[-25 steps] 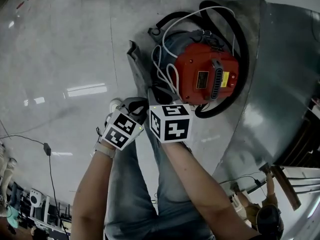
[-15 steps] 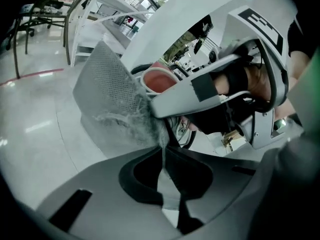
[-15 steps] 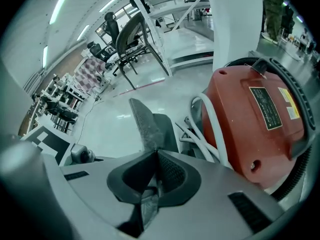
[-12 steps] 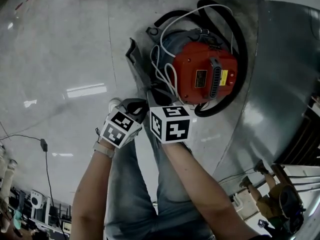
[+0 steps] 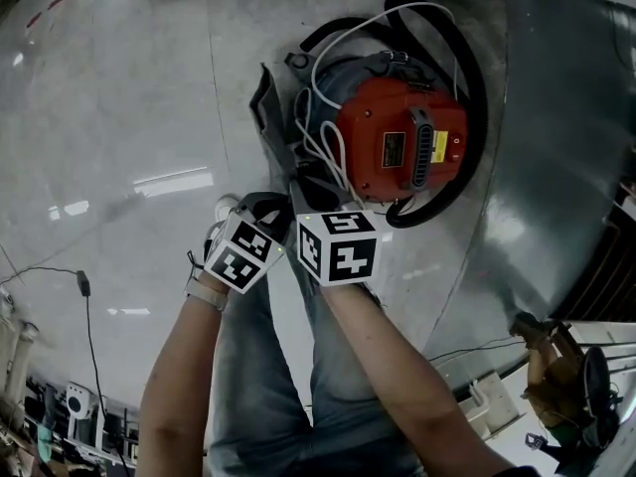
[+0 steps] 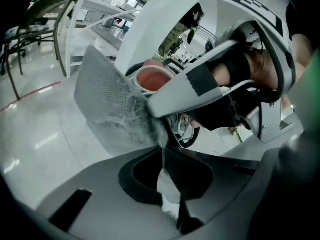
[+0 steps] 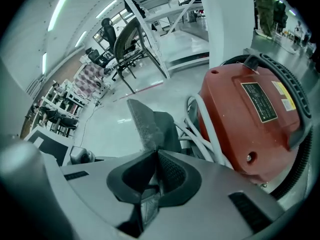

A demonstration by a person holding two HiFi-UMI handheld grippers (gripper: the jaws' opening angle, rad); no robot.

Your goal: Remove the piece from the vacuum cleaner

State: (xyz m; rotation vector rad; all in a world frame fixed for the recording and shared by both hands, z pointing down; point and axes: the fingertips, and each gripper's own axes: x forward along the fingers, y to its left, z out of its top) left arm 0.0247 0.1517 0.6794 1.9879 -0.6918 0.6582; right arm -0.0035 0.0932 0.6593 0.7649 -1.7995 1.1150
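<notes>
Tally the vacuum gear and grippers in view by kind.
Red canister vacuum cleaner: 1
Black ribbed hose: 1
White power cord: 1
Grey mesh filter piece: 1
Left gripper and right gripper, shut on the piece: 2
Total: 6

The red domed vacuum cleaner body (image 5: 397,152), upper centre of the head view, looks like smooth, faintly glossy plastic. The flat grey mesh filter piece (image 6: 107,109) is matt and finely woven, with fuzzy lint along its lower edge; it may be metal gauze, though that is unclear. The black ribbed hose (image 5: 481,97) is dull. The pale floor (image 5: 129,117) is polished and mirrors the lights. The left gripper (image 6: 162,151) and right gripper (image 7: 156,154) are matt grey plastic with cross-hatched black pads (image 7: 170,171).
</notes>
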